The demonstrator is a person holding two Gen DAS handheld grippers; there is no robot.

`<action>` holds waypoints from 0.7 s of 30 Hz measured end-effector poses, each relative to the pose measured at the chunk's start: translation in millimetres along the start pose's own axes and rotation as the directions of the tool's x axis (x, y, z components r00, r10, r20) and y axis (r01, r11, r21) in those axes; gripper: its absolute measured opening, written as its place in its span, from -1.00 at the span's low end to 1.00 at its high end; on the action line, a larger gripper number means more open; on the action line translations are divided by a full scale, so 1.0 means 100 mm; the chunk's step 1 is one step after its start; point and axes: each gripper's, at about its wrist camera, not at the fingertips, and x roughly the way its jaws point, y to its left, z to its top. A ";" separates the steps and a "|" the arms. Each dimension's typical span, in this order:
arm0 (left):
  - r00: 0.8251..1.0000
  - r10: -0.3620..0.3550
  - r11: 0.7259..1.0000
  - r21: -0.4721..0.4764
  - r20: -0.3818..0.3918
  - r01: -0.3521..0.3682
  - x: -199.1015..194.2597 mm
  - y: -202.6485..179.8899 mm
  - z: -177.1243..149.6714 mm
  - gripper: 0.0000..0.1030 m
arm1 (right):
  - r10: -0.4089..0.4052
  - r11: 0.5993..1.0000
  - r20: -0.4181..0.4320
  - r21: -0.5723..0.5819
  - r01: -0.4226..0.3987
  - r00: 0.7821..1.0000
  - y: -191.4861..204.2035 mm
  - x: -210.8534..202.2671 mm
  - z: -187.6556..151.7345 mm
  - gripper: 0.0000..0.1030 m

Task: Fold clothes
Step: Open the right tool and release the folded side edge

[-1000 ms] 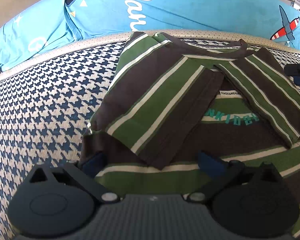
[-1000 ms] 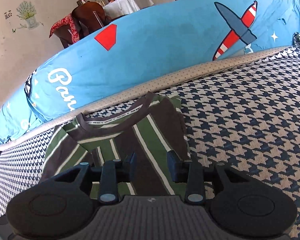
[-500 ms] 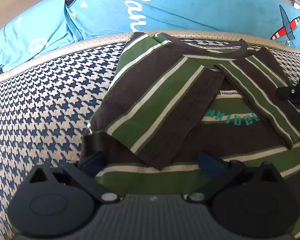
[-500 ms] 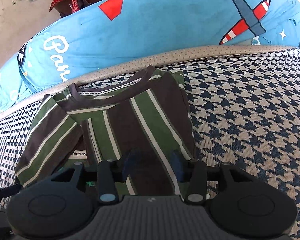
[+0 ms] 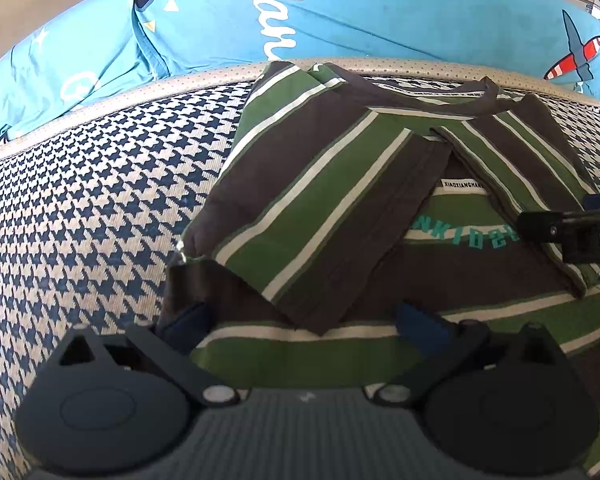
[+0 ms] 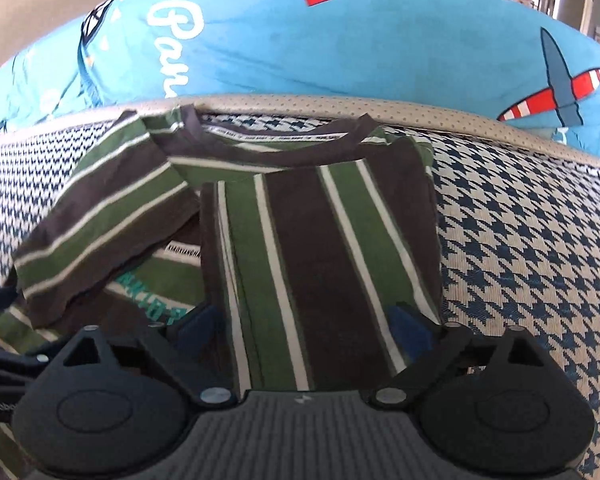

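Striped T-shirt (image 5: 340, 208) (brown, green and white, both sleeves folded inward) lies flat on the houndstooth mattress (image 5: 100, 200), collar toward the blue printed quilt (image 5: 360, 12). Left gripper (image 5: 304, 322) and right gripper (image 6: 304, 322) hover over the shirt, fingers spread wide, holding nothing.

Left gripper (image 5: 302, 322): dark grey ribbed body, two round black hubs, silver screws at 5 and 7 o'clock, blue finger pads (image 5: 418, 326). Right gripper (image 6: 302, 326): same build; white lettering on its side.
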 end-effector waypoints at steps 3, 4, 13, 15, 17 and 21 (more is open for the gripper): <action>1.000 0.000 1.000 -0.003 -0.011 0.000 -0.01 0.03 -0.01 1.00 | -0.030 0.999 0.003 -0.029 0.030 1.000 0.07 0.00 -0.03 0.97; 1.000 -0.001 1.000 -0.004 -0.016 0.001 -0.01 0.03 -0.01 1.00 | -0.035 0.999 0.005 -0.029 0.035 0.999 0.08 0.00 -0.03 0.97; 1.000 0.005 1.000 -0.005 -0.028 -0.006 -0.13 0.07 -0.11 1.00 | -0.067 0.998 -0.014 -0.013 0.066 0.998 0.13 -0.02 -0.03 0.99; 1.000 0.007 1.000 -0.005 -0.031 -0.007 -0.15 0.09 -0.14 1.00 | -0.071 0.997 -0.032 -0.016 0.071 0.997 0.14 -0.06 -0.05 1.00; 0.999 0.007 1.000 -0.005 -0.033 -0.007 -0.19 0.11 -0.19 1.00 | -0.070 0.997 -0.045 -0.022 0.069 0.996 0.16 -0.10 -0.07 1.00; 0.999 0.005 1.000 0.000 -0.034 -0.005 -0.27 0.16 -0.27 1.00 | -0.058 0.998 -0.046 -0.026 0.057 0.997 0.17 -0.25 -0.13 0.99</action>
